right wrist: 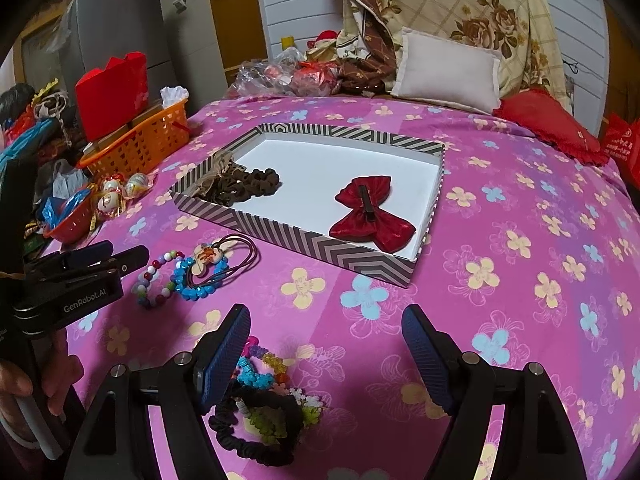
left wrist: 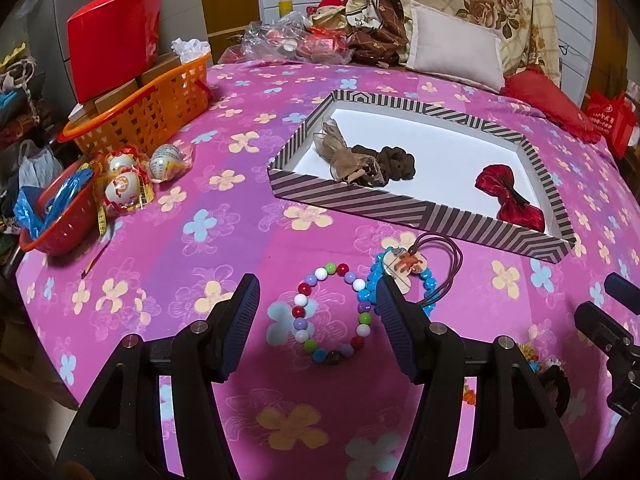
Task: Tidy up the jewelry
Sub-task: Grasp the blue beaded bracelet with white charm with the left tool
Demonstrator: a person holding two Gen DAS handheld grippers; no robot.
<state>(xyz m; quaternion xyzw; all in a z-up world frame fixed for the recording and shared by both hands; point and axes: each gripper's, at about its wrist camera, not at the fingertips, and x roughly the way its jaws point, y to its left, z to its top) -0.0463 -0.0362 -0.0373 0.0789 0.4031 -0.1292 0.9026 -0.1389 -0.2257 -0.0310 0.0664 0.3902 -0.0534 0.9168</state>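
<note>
My left gripper (left wrist: 316,308) stands open above the pink flowered cloth. A multicolour bead bracelet (left wrist: 332,316) lies on the cloth between its fingers, untouched. Right of it lie a blue bead bracelet (left wrist: 428,280) and a round pendant on a dark cord (left wrist: 404,266). Beyond them a striped box (left wrist: 360,204) holds a brown scrunchie (left wrist: 392,164), a beige gauze piece (left wrist: 332,148) and a red bow clip (left wrist: 508,196). My right gripper (right wrist: 326,336) is open and holds nothing. A black scrunchie (right wrist: 248,440) and colourful hair ties (right wrist: 260,368) lie by its left finger. The left gripper (right wrist: 130,254) shows at the left.
An orange basket (left wrist: 160,108) with a red box (left wrist: 112,36), a red colander (left wrist: 60,216) and wrapped eggs (left wrist: 124,188) crowd the left edge. Pillows (left wrist: 456,48) and plastic bags (left wrist: 288,40) lie at the back. A hand (right wrist: 24,384) grips the left handle.
</note>
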